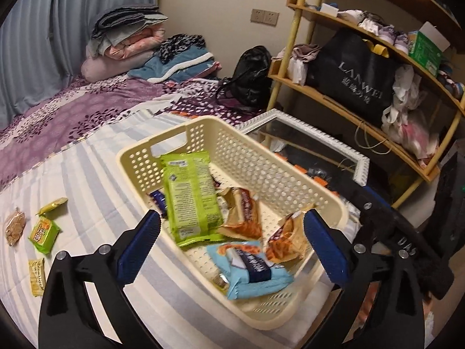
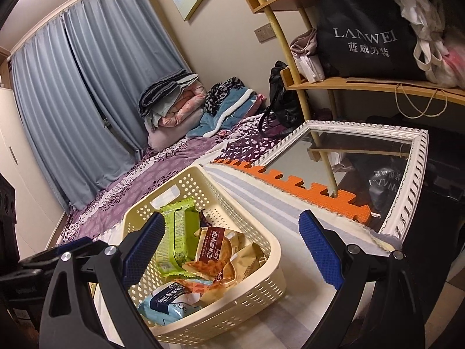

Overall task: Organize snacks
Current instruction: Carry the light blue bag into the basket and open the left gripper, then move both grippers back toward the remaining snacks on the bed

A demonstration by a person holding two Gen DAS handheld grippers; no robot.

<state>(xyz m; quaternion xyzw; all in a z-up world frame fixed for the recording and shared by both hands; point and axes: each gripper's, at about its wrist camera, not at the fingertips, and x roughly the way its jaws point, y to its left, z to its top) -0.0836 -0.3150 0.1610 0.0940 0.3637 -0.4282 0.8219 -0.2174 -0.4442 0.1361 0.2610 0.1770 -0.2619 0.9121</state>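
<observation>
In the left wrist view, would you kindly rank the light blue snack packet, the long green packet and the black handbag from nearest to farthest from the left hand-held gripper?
1. Light blue snack packet, basket's near end, between the fingers.
2. Long green packet, basket's left side.
3. Black handbag, far against the wall.

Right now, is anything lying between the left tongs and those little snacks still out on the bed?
Nothing visible does. The left tongs hang open over the basket, and the loose snacks lie off to the side on bare striped sheet, nothing lying between.
</observation>
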